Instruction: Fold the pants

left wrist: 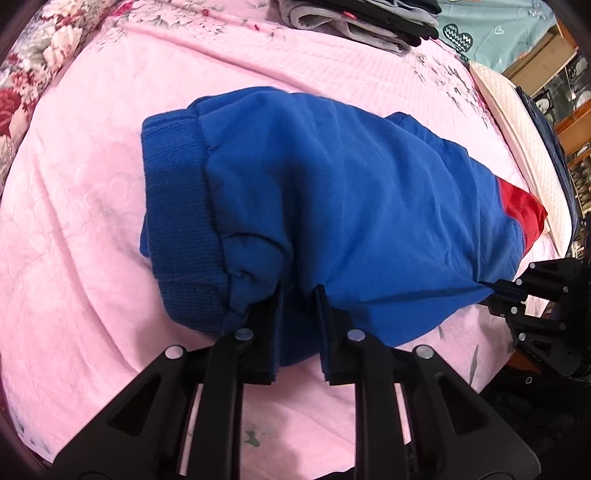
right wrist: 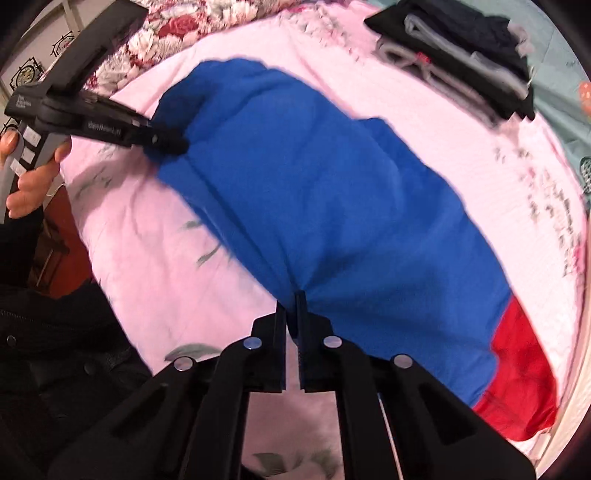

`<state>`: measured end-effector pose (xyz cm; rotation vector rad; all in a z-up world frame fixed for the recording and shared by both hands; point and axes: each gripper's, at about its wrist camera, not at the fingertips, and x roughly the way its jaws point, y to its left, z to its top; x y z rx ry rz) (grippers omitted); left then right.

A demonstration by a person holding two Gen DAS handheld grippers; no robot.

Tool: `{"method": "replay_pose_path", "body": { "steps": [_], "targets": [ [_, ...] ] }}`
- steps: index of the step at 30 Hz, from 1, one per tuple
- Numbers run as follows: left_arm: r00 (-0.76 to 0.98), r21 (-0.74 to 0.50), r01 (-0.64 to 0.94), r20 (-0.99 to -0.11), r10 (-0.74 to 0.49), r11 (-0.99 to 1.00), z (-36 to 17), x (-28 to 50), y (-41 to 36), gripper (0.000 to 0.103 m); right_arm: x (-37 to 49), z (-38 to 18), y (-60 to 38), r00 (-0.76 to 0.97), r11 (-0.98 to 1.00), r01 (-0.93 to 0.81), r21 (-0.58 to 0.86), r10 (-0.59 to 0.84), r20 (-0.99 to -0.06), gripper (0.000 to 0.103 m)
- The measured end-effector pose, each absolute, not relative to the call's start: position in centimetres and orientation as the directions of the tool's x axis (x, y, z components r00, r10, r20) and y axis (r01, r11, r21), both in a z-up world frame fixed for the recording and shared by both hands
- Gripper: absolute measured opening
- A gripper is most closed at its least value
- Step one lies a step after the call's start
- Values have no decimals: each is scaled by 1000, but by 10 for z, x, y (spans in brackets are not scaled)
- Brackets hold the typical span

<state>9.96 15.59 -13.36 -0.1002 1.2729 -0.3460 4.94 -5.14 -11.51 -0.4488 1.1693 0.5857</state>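
Blue pants (left wrist: 332, 192) with a ribbed cuff (left wrist: 177, 206) and a red panel (left wrist: 521, 210) lie folded lengthwise on a pink bedspread (left wrist: 74, 221). My left gripper (left wrist: 299, 291) grips the near edge just beside the cuff, its fingers a little apart with a bunch of cloth between them. My right gripper (right wrist: 291, 295) is shut on the near edge of the pants (right wrist: 332, 192) closer to the red panel (right wrist: 517, 369). The right gripper also shows at the right in the left wrist view (left wrist: 495, 286). The left gripper shows in the right wrist view (right wrist: 166, 142).
A stack of folded dark and grey clothes (left wrist: 362, 18) lies at the far side of the bed; it also shows in the right wrist view (right wrist: 461, 55). A floral quilt (left wrist: 26, 74) lies at the far left. A white pillow (left wrist: 517, 122) lies at the right edge.
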Motion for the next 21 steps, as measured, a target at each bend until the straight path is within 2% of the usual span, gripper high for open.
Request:
{"method": "replay_pose_path", "body": {
  "steps": [2, 4, 5, 6, 8, 11, 13, 17, 20, 21],
  "targets": [
    [257, -254, 207, -918, -303, 945, -128, 97, 155, 19, 53, -128, -51, 271, 775, -631, -25, 190, -944, 5],
    [270, -243, 206, -917, -294, 948, -120, 91, 155, 22, 56, -126, -51, 271, 779, -626, -19, 195, -942, 11],
    [282, -236, 208, -915, -289, 949, -115, 88, 155, 27, 55, -124, -52, 269, 776, -630, -14, 202, -942, 30],
    [305, -227, 207, -909, -283, 952, -108, 83, 155, 36, 53, -117, -56, 286, 777, -629, -19, 209, -935, 43],
    [342, -232, 212, -892, -295, 949, -93, 74, 153, 42, 46, -99, -71, 330, 790, -613, -12, 242, -912, 43],
    [351, -274, 250, -868, -350, 929, -77, 69, 135, 42, 45, -78, -117, 374, 852, -523, 27, 258, -891, 43],
    [343, -281, 295, -861, -376, 913, -72, 70, 110, 42, 51, -77, -159, 425, 919, -394, -17, 166, -890, 43],
    [281, -302, 370, -865, -416, 878, -91, 76, 63, 42, 64, -95, -222, 417, 978, -199, -65, 24, -909, 43],
    [193, -279, 345, -913, -358, 896, -130, 81, 49, 24, 70, -114, -248, 377, 989, -120, -84, -33, -926, 43],
    [214, -287, 340, -904, -371, 896, -131, 79, 51, 24, 73, -126, -254, 332, 992, -101, -69, -32, -943, 44]
  ]
}}
